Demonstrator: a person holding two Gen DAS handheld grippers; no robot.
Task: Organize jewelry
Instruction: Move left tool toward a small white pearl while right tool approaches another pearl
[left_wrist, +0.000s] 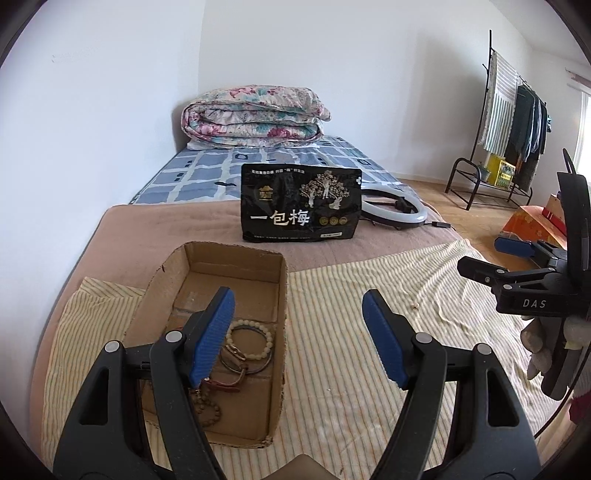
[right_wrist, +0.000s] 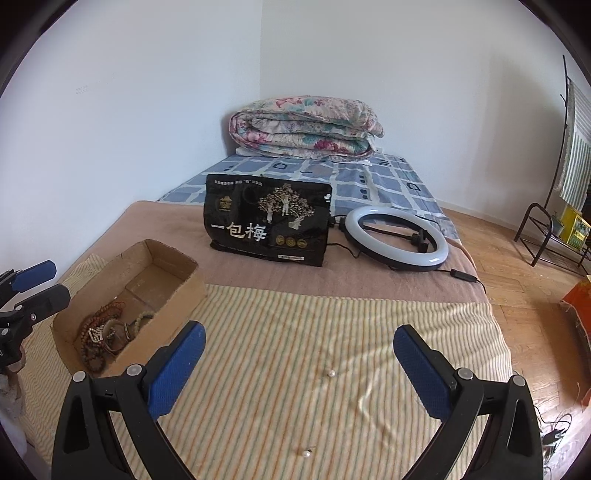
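Both your claws stand wide and empty over the striped cloth on the bed.

Your left claw hangs with its left pad over the cardboard box, nothing between its blue pads. In that box lie the bracelets and bead strings, piled at its near end. Your right claw is spread just as wide above the striped cloth, gripping nothing. Two pearl earrings lie loose on the cloth: one between the right claw's pads, the other nearer you. Behind them stand a black bag and a ring light.
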